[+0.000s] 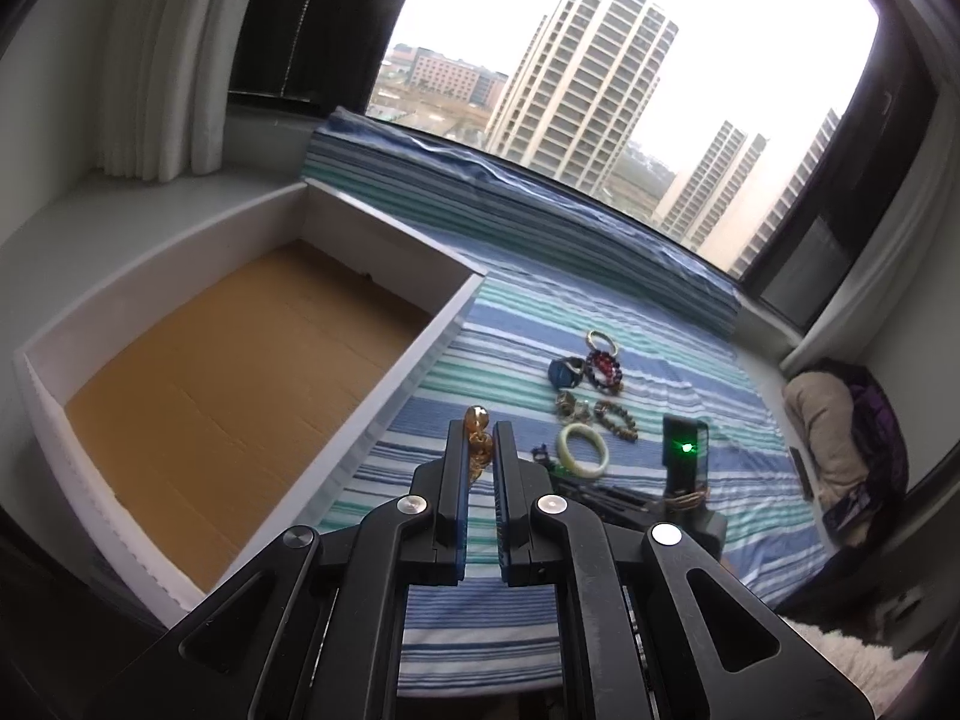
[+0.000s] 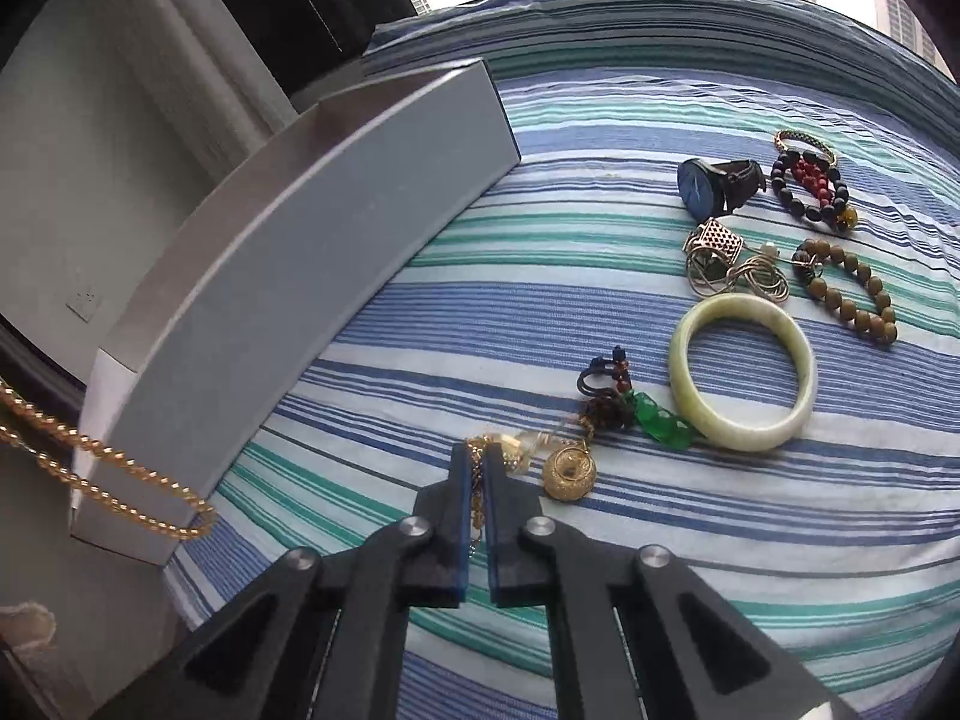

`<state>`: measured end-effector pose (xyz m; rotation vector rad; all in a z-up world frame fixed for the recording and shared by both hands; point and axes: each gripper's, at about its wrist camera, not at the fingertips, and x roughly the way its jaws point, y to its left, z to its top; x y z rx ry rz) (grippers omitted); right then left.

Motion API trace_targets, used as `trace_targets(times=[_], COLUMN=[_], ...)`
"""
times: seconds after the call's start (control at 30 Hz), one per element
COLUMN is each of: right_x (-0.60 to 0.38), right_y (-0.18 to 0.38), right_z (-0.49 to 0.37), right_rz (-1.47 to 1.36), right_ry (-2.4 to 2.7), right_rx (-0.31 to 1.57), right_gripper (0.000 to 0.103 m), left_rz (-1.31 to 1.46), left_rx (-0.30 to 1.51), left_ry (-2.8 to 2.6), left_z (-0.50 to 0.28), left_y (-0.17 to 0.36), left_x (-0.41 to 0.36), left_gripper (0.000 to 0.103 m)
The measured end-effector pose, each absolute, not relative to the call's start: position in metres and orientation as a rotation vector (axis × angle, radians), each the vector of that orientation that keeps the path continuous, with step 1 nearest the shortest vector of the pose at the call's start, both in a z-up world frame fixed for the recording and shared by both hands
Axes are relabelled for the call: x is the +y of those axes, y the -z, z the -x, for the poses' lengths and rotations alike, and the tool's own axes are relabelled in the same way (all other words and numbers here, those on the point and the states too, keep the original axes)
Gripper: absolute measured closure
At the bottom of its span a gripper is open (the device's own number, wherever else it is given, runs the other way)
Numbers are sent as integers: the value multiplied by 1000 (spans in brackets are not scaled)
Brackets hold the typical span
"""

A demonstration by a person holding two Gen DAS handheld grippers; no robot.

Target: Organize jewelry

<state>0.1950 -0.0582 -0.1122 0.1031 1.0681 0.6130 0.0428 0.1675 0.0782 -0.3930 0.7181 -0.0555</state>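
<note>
Two grips we note: left gripper [image 1: 480, 438] clenched on amber bead strand [image 1: 478, 427]; right gripper [image 2: 478, 456] pinching gold chain [image 2: 477, 468], its ball pendant [image 2: 569, 475] just right of the tips.

Daylit window [image 1: 600, 60] with towers, white curtain [image 1: 156, 60].

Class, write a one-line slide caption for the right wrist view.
Right gripper shut on gold chain beside jade bangle.
</note>
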Motion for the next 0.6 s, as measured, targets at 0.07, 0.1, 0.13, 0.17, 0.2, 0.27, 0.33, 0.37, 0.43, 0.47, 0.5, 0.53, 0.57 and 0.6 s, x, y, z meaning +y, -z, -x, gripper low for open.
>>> trace_targets(times=[0.07, 0.1, 0.13, 0.17, 0.2, 0.27, 0.33, 0.37, 0.43, 0.47, 0.5, 0.53, 0.57, 0.6], right_x=[-70, -73, -71, -73, -73, -72, -68, -62, -49, -42, -34, -25, -17, -7], right_y=[88, 75, 60, 48, 35, 12, -13, -23, -45, -56, -66, -76, -85, -94], right_z=[-194, -192, -192, -191, -190, -190, -187, -186, -181, -179, -178, -176, -176, -176], right_rz=[-146, -148, -149, -154, -158, -166, -159, -154, -148, -145, -141, -141, -140, -134], right_ry=[-651, -664, -680, -699, -719, -757, -795, -819, -870, -895, -920, -946, -969, -989], right_rx=[1059, 1043, 1029, 1017, 1008, 987, 958, 944, 914, 897, 883, 870, 856, 840], right_gripper=[100, 100, 100, 100, 100, 100, 100, 100, 100, 100, 100, 100, 100, 100], left_rz=[388, 387, 386, 386, 388, 391, 391, 391, 389, 388, 385, 382, 377, 373], left_rx=[711, 708, 704, 702, 701, 698, 692, 686, 669, 658, 645, 633, 621, 611], left_ry=[54, 54, 56, 55, 55, 57, 51, 46, 29, 15, -5, -27, -48, -68], left_z=[-43, -43, -43, -43, -42, -42, -40, -39, -36, -34, -32, -31, -30, -29], left_y=[-82, -84, -87, -89, -92, -98, -106, -111, -122, -127, -133, -139, -144, -148], left_x=[168, 168, 169, 170, 171, 174, 179, 182, 191, 197, 203, 209, 215, 220], left_gripper=[98, 98, 98, 98, 98, 98, 98, 98, 98, 98, 98, 98, 98, 98])
